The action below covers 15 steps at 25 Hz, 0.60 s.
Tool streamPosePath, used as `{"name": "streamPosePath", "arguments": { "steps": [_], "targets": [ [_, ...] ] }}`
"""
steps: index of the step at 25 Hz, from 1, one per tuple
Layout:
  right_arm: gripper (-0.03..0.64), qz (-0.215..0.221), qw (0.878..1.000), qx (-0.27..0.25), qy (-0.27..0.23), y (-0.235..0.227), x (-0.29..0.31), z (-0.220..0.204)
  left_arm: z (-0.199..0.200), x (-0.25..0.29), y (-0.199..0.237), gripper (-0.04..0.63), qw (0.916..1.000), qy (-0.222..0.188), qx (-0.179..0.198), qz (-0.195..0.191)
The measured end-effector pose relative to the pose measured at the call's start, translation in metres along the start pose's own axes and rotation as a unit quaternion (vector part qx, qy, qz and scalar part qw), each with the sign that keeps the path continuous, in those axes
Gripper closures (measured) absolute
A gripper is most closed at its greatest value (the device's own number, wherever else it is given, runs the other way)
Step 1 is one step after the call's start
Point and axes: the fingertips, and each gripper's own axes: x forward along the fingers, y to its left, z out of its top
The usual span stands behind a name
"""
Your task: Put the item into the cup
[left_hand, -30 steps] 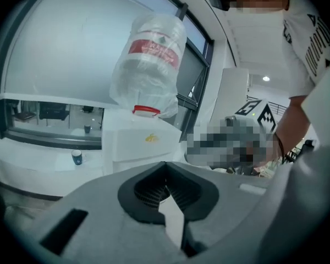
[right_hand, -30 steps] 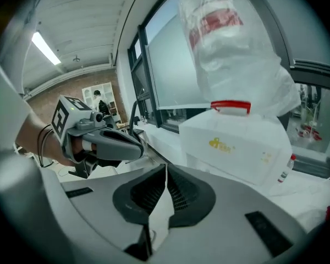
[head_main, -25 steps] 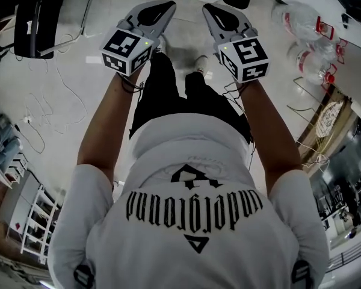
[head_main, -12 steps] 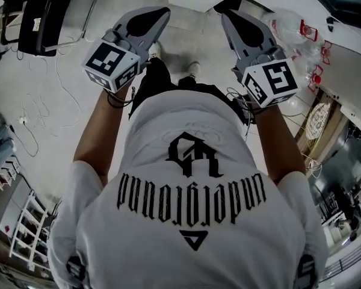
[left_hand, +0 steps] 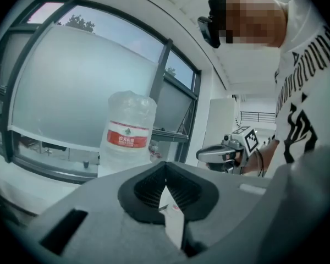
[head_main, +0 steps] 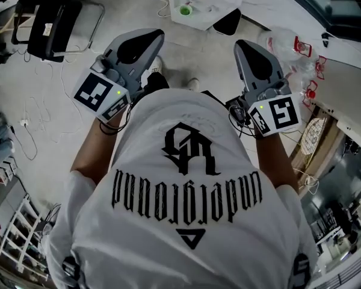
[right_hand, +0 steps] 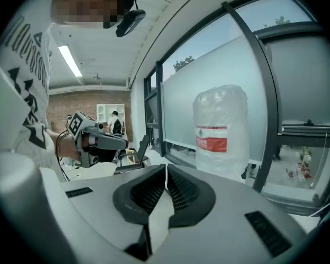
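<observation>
You hold left gripper (head_main: pixel 156 36) and right gripper (head_main: pixel 242 46) at 11 and 1 o'clock, both closed on nothing: probably a ready stance. Item and cup: not made out in any view.

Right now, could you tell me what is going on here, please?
A person holds a gripper in each hand, out in front of the chest. The left gripper and the right gripper are both shut, holding nothing. A big water bottle stands ahead by the window.
</observation>
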Motion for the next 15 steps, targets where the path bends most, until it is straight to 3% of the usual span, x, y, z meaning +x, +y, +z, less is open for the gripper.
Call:
{"name": "streamPosePath", "arguments": {
  "steps": [8, 15],
  "targets": [
    [0.595, 0.0, 1.0, -0.019, -0.025, 0.004, -0.016, 0.021, 0.03, -0.006, -0.013, 0.581, 0.9994, -0.032, 0.013, 0.005],
    [0.595, -0.002, 0.999, -0.012, -0.046, -0.012, -0.017, 0.028, 0.036, 0.008, -0.02, 0.581, 0.999, -0.033, 0.03, 0.001]
  ]
}}
